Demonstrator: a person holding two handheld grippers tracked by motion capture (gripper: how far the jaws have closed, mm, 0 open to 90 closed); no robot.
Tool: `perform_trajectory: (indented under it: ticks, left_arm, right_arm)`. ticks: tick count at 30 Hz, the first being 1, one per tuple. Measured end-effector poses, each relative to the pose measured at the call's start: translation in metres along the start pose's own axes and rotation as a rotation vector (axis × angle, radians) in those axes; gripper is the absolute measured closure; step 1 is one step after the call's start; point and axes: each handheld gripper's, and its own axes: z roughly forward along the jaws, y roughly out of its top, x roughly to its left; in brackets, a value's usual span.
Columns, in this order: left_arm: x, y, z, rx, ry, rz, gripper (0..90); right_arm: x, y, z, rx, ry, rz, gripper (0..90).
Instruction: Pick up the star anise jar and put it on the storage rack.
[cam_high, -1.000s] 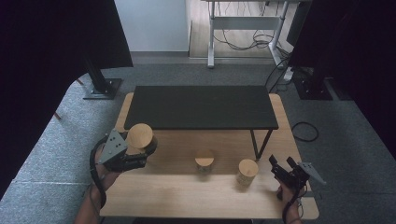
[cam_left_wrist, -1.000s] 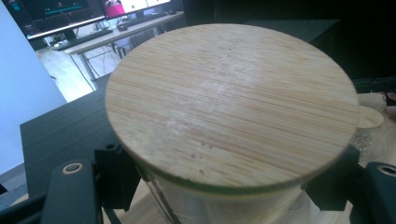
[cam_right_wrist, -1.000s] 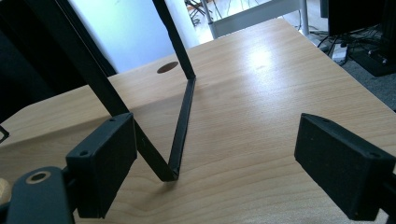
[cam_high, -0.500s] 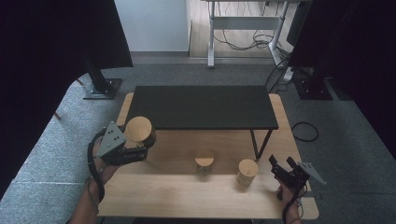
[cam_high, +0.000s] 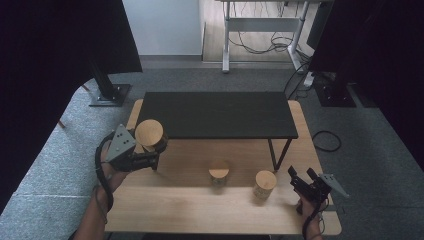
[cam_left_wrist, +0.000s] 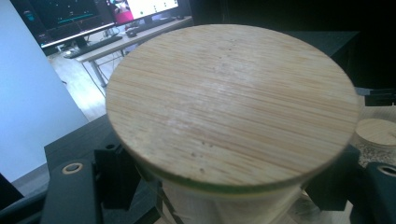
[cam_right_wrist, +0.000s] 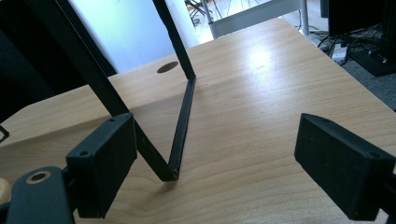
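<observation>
A pale cylinder with a round bamboo lid (cam_high: 149, 133) is held off the table at the left, by the black shelf's near left corner. My left gripper (cam_high: 152, 150) is shut on its body, and the lid (cam_left_wrist: 229, 107) looms large in the left gripper view between the black pads (cam_left_wrist: 114, 175). Two similar lidded cylinders stand on the wooden table: one in the middle (cam_high: 219, 173) and one to its right (cam_high: 264, 184). My right gripper (cam_high: 300, 174) rests near the front right corner, open, with nothing between its pads (cam_right_wrist: 105, 163).
A low black shelf (cam_high: 220, 115) on thin black legs (cam_right_wrist: 183, 116) spans the back half of the wooden table (cam_high: 190, 202). Grey carpet surrounds the table. A desk frame and cables stand beyond it.
My left gripper has lifted the cylinder and carried it slightly farther from the person, toward the shelf. The right gripper has stayed where it was.
</observation>
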Motion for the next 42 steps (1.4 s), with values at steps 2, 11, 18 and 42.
perform_trajectory:
  ticks: [2, 11, 18, 42]
  left_arm:
    - [0.001, 0.001, 0.002, 0.004, 0.001, 0.005, 24.9]
    - [0.005, 0.003, 0.007, 0.005, 0.011, -0.001, 24.9]
    - [0.006, 0.007, 0.011, -0.004, 0.011, 0.006, 24.9]
    - [0.020, 0.014, 0.033, 0.009, 0.035, 0.009, 24.9]
  right_arm:
    - [0.000, 0.000, 0.000, 0.000, 0.000, 0.000, 12.6]
    - [0.000, 0.000, 0.000, -0.003, 0.001, 0.004, 12.5]
    - [-0.001, 0.000, -0.001, -0.004, 0.003, 0.011, 12.5]
    - [-0.002, 0.000, -0.001, -0.007, 0.004, 0.024, 12.4]
